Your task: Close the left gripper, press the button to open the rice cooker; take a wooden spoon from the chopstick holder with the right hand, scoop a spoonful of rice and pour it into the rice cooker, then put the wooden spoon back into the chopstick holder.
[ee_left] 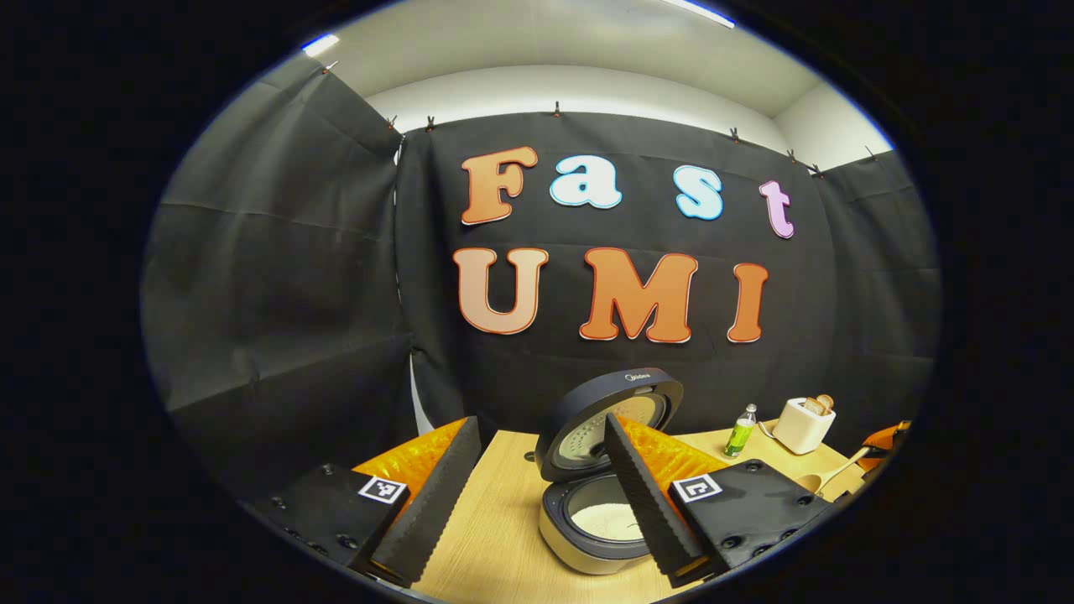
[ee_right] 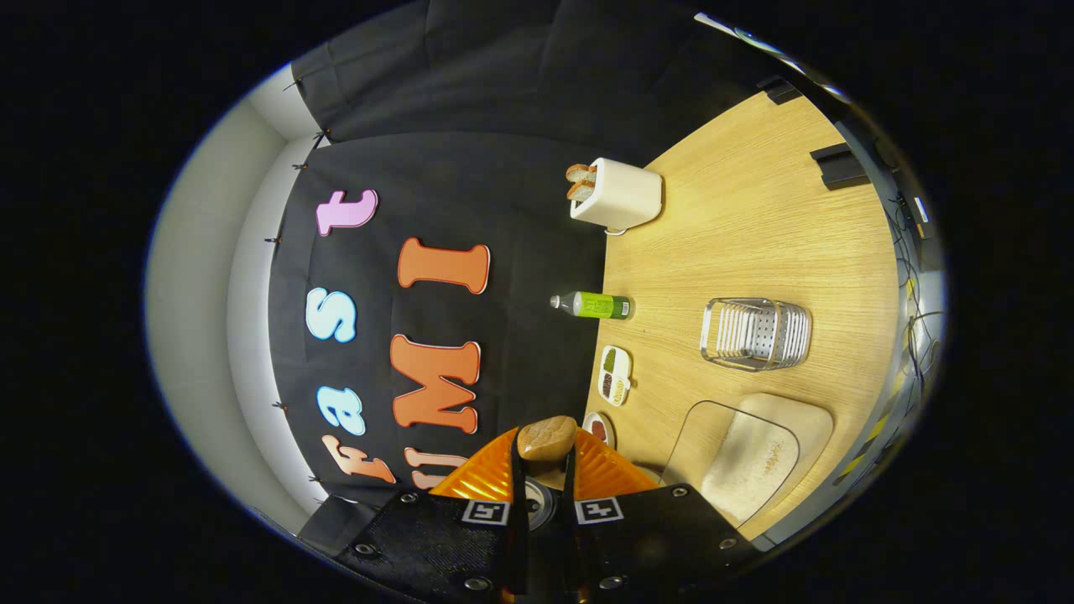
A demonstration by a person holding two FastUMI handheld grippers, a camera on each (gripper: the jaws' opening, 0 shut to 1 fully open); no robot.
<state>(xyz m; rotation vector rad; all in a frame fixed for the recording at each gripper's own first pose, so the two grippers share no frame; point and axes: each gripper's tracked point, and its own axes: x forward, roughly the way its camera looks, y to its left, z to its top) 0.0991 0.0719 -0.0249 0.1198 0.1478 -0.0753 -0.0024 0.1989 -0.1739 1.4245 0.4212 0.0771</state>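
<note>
The rice cooker (ee_left: 560, 537) stands on the wooden table with its lid (ee_left: 638, 387) swung up, and white rice (ee_left: 597, 520) lies in the pot. My left gripper (ee_left: 539, 424) hovers just in front of it, open, with nothing between its fingers. My right gripper (ee_right: 544, 470) is rolled sideways and shut on the handle of the wooden spoon (ee_right: 546, 438), whose bowl sticks out past the fingertips. From the left gripper view that spoon (ee_left: 826, 480) shows low over the table at the far right. The metal chopstick holder (ee_right: 755, 334) stands on the table beyond the spoon.
A clear tray of rice (ee_right: 747, 460) lies close to the right gripper. A green bottle (ee_right: 597, 305), a white toaster (ee_right: 617, 196) with bread, and a small divided dish (ee_right: 614, 375) line the back of the table (ee_right: 755, 210).
</note>
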